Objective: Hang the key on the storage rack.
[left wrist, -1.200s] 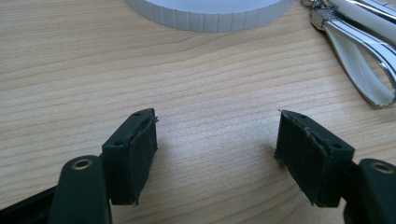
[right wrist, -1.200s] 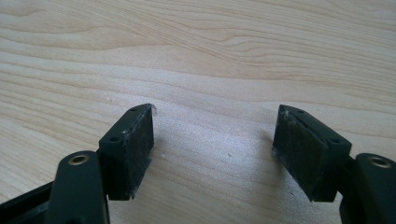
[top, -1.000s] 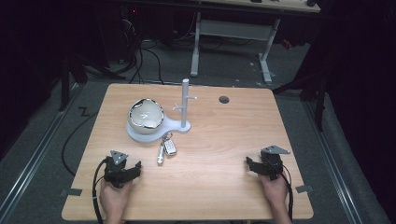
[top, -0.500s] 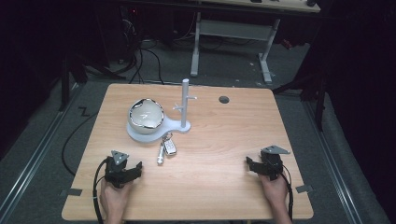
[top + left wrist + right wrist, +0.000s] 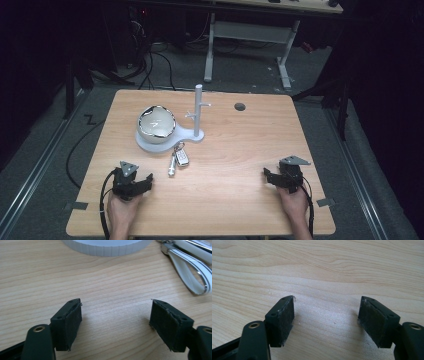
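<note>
We note left claw (image 5: pixel 142 183) jaws just spreading, empty; right claw (image 5: pixel 270 178) spread, empty. Risk: the keys (image 5: pixel 178 157) beside the stand base (image 5: pixel 150 145) skid across the counter (image 5: pixel 235 150) if nudged.

Open tabletop (image 5: pixel 235 170) between left gripper (image 5: pixel 145 181) and right gripper (image 5: pixel 267 176); clear passage across the near half. Ahead of left gripper: keys (image 5: pixel 179 156) on the wood, just in front of the white stand base (image 5: pixel 150 145). Bowl (image 5: pixel 156 121) on that base, upright post (image 5: pixel 198 111) with side pegs beside it, blocking the far left-centre. Small hole (image 5: pixel 240 106) at far edge. Right half bare wood, unobstructed.
</note>
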Demonstrator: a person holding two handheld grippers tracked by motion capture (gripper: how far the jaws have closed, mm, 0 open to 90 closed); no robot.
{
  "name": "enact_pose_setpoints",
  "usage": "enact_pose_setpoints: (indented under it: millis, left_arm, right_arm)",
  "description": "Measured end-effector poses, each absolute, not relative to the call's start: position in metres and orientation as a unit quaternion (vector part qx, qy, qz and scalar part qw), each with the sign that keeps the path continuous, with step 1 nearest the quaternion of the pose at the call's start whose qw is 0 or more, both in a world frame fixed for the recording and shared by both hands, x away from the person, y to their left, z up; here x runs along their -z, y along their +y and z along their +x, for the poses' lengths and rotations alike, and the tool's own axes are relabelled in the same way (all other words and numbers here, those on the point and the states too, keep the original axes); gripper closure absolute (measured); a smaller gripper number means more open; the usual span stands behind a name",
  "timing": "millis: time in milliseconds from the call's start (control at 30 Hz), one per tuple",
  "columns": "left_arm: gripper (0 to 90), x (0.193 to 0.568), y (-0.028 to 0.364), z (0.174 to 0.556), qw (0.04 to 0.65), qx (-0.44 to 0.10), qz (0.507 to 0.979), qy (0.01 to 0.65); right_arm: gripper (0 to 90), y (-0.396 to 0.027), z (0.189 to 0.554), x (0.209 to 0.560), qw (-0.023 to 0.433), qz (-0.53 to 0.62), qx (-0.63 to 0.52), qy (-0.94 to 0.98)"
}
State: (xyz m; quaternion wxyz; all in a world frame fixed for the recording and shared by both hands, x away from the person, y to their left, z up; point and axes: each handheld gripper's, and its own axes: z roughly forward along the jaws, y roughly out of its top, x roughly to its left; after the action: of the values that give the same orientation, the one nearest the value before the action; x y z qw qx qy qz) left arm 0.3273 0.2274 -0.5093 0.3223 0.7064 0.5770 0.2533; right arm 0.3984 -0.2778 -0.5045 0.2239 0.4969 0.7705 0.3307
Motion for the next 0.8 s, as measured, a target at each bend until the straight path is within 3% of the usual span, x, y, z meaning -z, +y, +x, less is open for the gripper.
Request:
enact_pose_setpoints:
  millis: [133, 800]
  left_arm:
    - [20.4, 0.509, 0.228, 0.328, 0.324, -0.249, 0.703, 0.582]
    - [21.9, 0.498, 0.207, 0.328, 0.364, -0.212, 0.706, 0.570]
  right_arm:
    - [29.1, -0.278, 0.398, 0.504, 0.224, 0.497, -0.331, 0.770]
    - [29.1, -0.278, 0.398, 0.504, 0.224, 0.497, -0.331, 0.771]
